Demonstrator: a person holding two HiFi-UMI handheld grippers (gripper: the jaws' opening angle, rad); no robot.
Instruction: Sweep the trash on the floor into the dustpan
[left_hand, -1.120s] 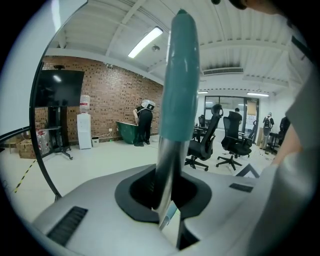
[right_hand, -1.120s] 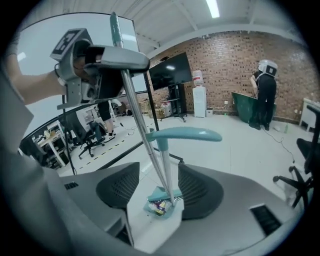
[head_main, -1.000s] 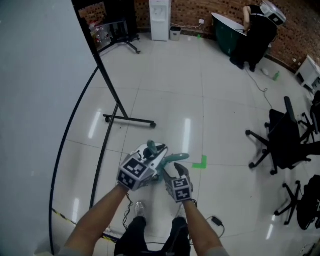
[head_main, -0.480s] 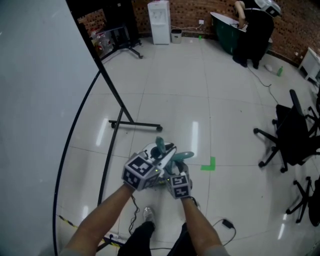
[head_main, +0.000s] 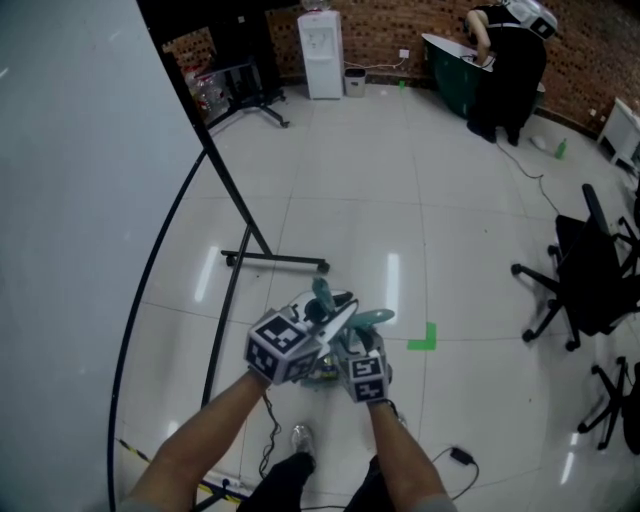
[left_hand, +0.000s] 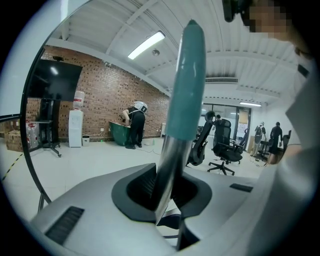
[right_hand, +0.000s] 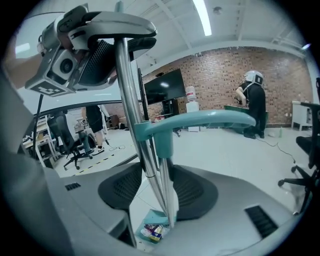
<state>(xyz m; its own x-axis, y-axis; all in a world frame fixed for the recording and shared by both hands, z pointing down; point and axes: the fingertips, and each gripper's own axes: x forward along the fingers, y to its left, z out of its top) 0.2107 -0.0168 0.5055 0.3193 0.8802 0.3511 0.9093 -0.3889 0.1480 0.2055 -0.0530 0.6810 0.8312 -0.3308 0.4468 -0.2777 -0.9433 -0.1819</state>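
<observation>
Glossy white tile floor (head_main: 400, 200), light streaks reflected on it; small green tape mark (head_main: 424, 338) stuck on tiles; red brick wall (head_main: 400, 20) at far end; white water dispenser (head_main: 322, 40) against it, small bin (head_main: 354, 80) just beside; dark green tub (head_main: 450, 75) near wall, person (head_main: 512, 60) bent over it; big white panel (head_main: 70, 200) at left, black wheeled stand (head_main: 275, 259) beside it; black office chairs (head_main: 590, 270) at right; dark screen (left_hand: 54, 80) on stand by brick; white beamed ceiling (left_hand: 240, 65), long strip light (left_hand: 146, 45) lit; black cable with adapter (head_main: 458, 457) lying on floor.
</observation>
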